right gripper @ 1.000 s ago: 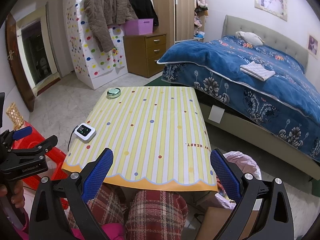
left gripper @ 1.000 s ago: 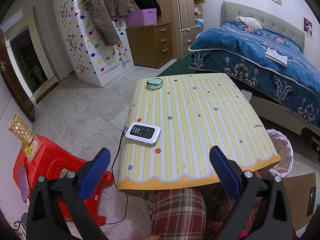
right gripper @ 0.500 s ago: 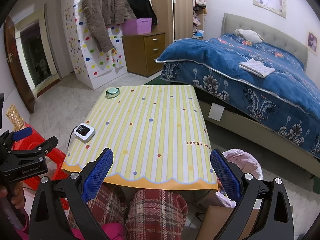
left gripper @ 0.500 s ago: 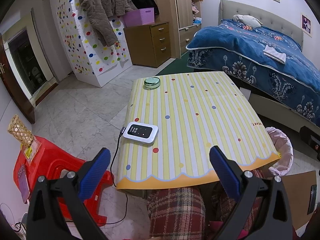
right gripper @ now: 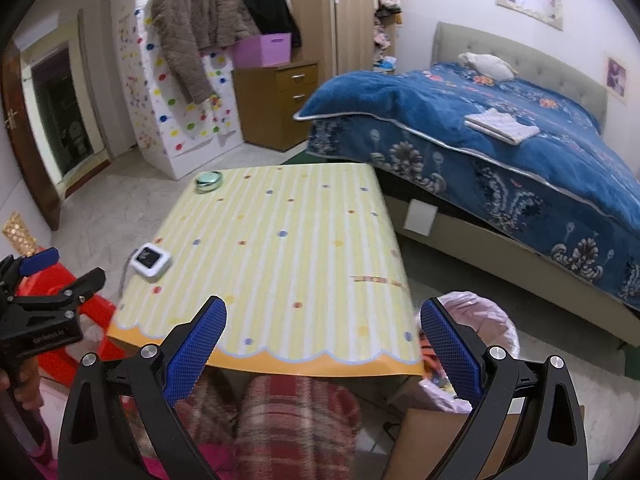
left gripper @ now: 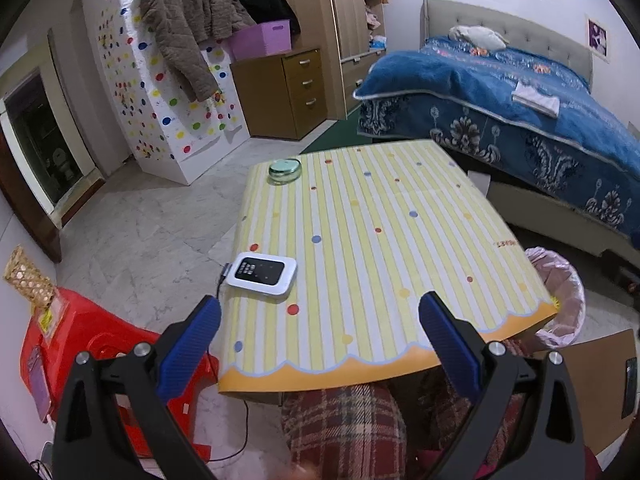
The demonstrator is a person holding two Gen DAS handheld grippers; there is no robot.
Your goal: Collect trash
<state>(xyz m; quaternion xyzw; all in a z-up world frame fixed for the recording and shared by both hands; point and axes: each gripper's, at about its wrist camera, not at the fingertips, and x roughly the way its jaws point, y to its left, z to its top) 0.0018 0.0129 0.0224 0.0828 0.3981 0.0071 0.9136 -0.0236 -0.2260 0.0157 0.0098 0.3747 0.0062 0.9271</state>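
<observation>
A bin lined with a pink bag (left gripper: pixel 560 292) stands on the floor at the table's right front corner; in the right wrist view (right gripper: pixel 480 332) coloured wrappers show inside it. The yellow striped table (left gripper: pixel 380 248) carries no loose trash that I can see. My left gripper (left gripper: pixel 320 340) is open and empty, held over the table's near edge. My right gripper (right gripper: pixel 322 344) is open and empty, held over the near edge too, its right finger above the bin. The left gripper also shows at the left edge of the right wrist view (right gripper: pixel 44 280).
A white device with a dark screen and cable (left gripper: pixel 262 273) lies at the table's left edge. A round green glass dish (left gripper: pixel 285 169) sits at the far left corner. A red stool (left gripper: pixel 92 344) stands left, a bed (left gripper: pixel 520 120) right, cardboard (left gripper: pixel 600 384) beside the bin.
Both grippers have shifted slightly; the right wrist view has swung right and down, bringing the bin closer between its fingers. Both stay open and empty.
</observation>
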